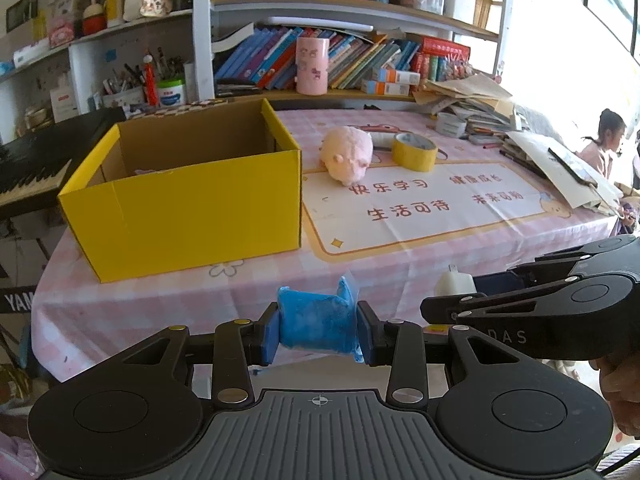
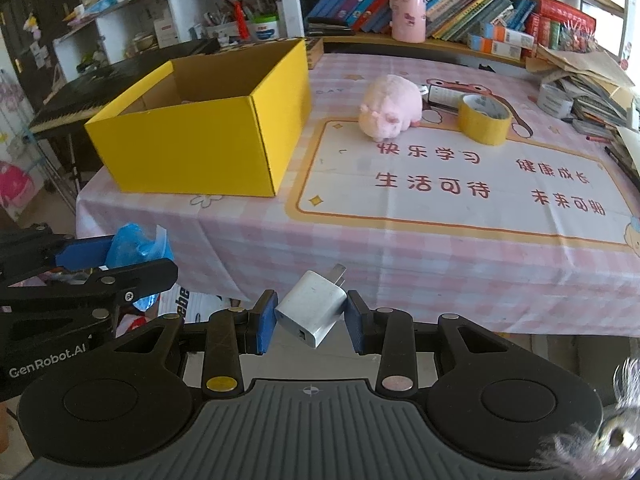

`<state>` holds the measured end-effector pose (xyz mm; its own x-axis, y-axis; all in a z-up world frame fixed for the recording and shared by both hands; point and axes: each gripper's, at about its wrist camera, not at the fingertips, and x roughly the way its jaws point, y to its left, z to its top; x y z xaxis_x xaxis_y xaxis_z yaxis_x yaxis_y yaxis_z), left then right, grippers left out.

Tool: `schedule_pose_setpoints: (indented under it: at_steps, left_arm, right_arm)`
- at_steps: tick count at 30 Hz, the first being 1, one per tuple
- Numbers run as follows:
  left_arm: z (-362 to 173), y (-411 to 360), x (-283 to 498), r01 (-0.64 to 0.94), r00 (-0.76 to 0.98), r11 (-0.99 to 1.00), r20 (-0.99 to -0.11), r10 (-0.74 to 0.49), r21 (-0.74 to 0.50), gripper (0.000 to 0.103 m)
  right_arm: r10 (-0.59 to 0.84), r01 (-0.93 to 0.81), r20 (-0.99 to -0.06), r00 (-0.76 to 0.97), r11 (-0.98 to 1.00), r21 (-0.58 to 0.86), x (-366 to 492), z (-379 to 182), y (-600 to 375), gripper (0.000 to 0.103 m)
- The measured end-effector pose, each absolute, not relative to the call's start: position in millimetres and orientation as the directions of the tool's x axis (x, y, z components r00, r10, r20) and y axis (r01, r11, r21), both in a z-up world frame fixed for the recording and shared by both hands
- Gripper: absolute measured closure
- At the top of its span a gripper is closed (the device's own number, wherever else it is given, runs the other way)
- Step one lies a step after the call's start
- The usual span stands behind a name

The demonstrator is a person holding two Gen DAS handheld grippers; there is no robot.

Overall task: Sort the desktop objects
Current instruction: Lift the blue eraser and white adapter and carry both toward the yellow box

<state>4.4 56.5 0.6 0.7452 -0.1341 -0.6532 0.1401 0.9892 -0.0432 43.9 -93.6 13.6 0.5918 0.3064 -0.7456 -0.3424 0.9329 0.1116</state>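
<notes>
Looking through the left wrist camera first, I read the scene like this:

Left gripper (image 1: 318, 330): I have it clamped on a blue packet (image 1: 316, 322); both blue pads press its sides, and it hangs out past the table's near edge.
Right gripper (image 1: 472, 300): it sits to my right, short of the near edge, with a white charger (image 1: 454, 284) showing at its tips.
Yellow box (image 1: 188, 216): open-topped, standing at the table's near left corner; I can see something pale low inside it but cannot tell what it is.
Pink plush pig (image 1: 348, 156): lies on the table (image 1: 400, 272) just right of the box, toward the far edge.
Yellow tape roll (image 1: 414, 152): flat on the table, just beside the pig on its right.
Paper stack (image 1: 472, 100): piled at the far right corner.
Person (image 1: 604, 144): seated beyond the right edge.

Right wrist camera:

Right gripper (image 2: 312, 316): I have its pads closed on the white charger (image 2: 312, 312), which is tilted with its prongs pointing up toward the table's near edge.
Left gripper (image 2: 102, 258): to my left, below the near left corner, with the blue packet (image 2: 136, 240) pinched in it.
Yellow box (image 2: 192, 148): on the near left corner of the table (image 2: 440, 264).
Pink plush pig (image 2: 390, 106): mid-table, between the box and the yellow tape roll (image 2: 484, 118).
Pink cup (image 2: 408, 10): upright on the shelf behind the far edge.
</notes>
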Motion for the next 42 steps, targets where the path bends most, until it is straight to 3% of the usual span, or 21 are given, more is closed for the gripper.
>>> schedule_pose_setpoints:
  at_steps: [30,42]
  left_arm:
    - [5.5,120.2,-25.1,-0.090,0.767,0.993,-0.641,0.021,-0.076,0.066]
    - [3.8,122.6,-9.5,-0.107,0.763,0.991,-0.646,0.032,-0.076,0.066]
  right_arm:
    - [0.434,-0.581,-0.755,0.492,0.809,0.086,48.6,18.9,-8.7,0.069]
    - [0.456,-0.615,-0.761,0.462,0.783,0.096,61.0,18.2,-0.5,0.069]
